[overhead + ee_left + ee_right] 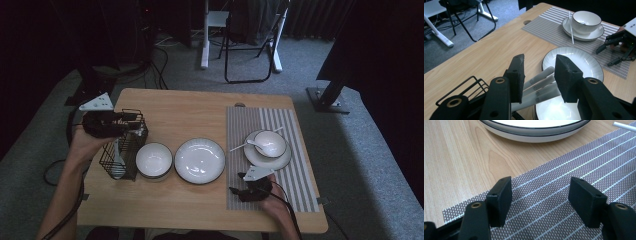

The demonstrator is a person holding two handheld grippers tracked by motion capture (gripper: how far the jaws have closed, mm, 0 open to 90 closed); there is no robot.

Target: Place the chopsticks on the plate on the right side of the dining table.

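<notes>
- Left gripper [131, 125] is up over the wire basket [122, 150] at the desk's left edge, jaws parted around the white spoon handles [537, 87] sticking up out of it. Looks lined up to pinch one, though I can't tell if the pads touch yet.
- Right gripper [235, 186] rests on the striped placemat [564, 202] near the front edge, jaws wide and empty, probably parked out of the way.
- Bowl on saucer [270, 145] already has its spoon; the plain bowl [154, 160] and plate [199, 160] mid-desk don't.
</notes>
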